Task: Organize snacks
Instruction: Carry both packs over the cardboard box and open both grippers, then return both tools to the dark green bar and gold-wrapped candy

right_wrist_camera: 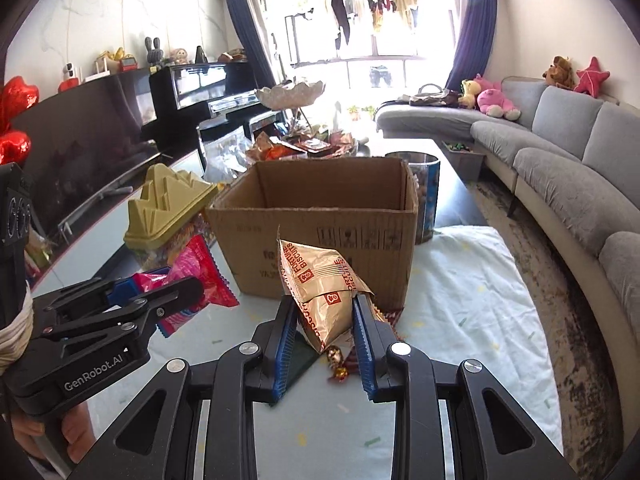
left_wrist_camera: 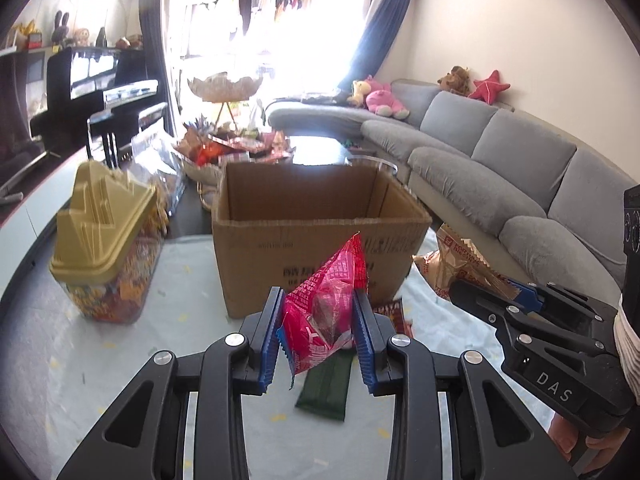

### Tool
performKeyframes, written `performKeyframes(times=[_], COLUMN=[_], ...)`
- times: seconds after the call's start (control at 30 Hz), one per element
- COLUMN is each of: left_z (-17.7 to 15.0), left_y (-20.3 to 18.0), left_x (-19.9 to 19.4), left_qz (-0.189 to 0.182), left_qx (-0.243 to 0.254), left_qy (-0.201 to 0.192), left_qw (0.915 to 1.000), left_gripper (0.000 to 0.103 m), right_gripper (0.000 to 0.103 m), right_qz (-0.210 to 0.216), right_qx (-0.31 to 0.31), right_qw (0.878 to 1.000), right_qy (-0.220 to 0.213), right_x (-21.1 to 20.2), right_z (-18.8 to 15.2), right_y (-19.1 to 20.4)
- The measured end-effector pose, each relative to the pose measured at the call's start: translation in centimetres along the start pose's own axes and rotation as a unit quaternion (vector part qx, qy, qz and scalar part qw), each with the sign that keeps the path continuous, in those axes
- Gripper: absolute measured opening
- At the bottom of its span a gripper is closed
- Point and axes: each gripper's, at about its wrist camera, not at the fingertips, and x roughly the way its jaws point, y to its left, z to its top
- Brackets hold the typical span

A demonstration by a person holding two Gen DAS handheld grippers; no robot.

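Before the box (left_wrist_camera: 316, 236) — left tool (left_wrist_camera: 316, 332) clamps a pink packet (left_wrist_camera: 324, 304), right tool (right_wrist_camera: 325, 336) a gold biscuit bag (right_wrist_camera: 324, 292).

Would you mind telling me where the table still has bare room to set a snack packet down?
The cloth right of the cardboard box lies bare toward the sofa. A smaller free strip lies between the box and the gold-lidded jar. In front of the box it is crowded: a dark green packet and small wrapped candies lie there. Behind the box, snacks pile up.
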Motion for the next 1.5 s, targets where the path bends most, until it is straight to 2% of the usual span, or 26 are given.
performKeyframes(times=[0.27,0.43,0.7,1.07,1.1,1.13,1.17,1.2,1.23,1.3,1.5], left_z=[4.4,6.8,9.0,9.9,9.9,9.9,9.8,9.6,9.4,9.0,7.5], left_y=[0.1,0.5,1.6,2.7,2.7,2.6,2.6,2.7,2.6,2.6,1.3], left_x=[0.0,1.1,4.1,9.0,9.2,9.2,9.1,8.8,8.5,7.8,5.2], left_qz=[0.023,0.030,0.033,0.049,0.054,0.059,0.065,0.071,0.078,0.087,0.082], left_qx=[0.027,0.034,0.028,0.024,0.026,0.027,0.030,0.034,0.039,0.044,0.057], left_qy=[-0.037,-0.046,-0.034,-0.010,-0.009,-0.010,-0.013,-0.018,-0.023,-0.025,-0.042], left_qw=[0.9987,0.9979,0.9985,0.9984,0.9981,0.9978,0.9974,0.9967,0.9959,0.9950,0.9941], left_gripper=[0.033,0.033,0.033,0.036,0.045,0.060,0.066,0.069,0.069,0.070,0.077], right_gripper=[0.029,0.029,0.029,0.030,0.030,0.036,0.042,0.056,0.060,0.060,0.060], right_qz=[-0.004,-0.004,-0.006,-0.010,-0.009,-0.010,-0.014,-0.021,-0.028,-0.033,-0.026], right_qx=[-0.014,-0.026,-0.041,-0.047,-0.047,-0.050,-0.053,-0.052,-0.051,-0.051,-0.047], right_qw=[1.000,0.999,0.999,0.999,0.999,0.999,0.998,0.998,0.998,0.998,0.998], right_qy=[-0.022,-0.035,-0.029,-0.009,-0.010,-0.009,-0.008,-0.011,-0.015,-0.019,-0.022], right_x=[0.5,1.0,3.7,8.2,8.5,8.8,9.0,9.1,8.9,8.5,6.4], right_z=[4.0,6.5,8.8,10.1,10.3,10.4,10.4,10.3,10.2,9.9,8.4], right_y=[-0.3,-0.2,-0.1,-0.9,-1.0,-1.1,-1.1,-1.1,-1.2,-1.4,-1.2])
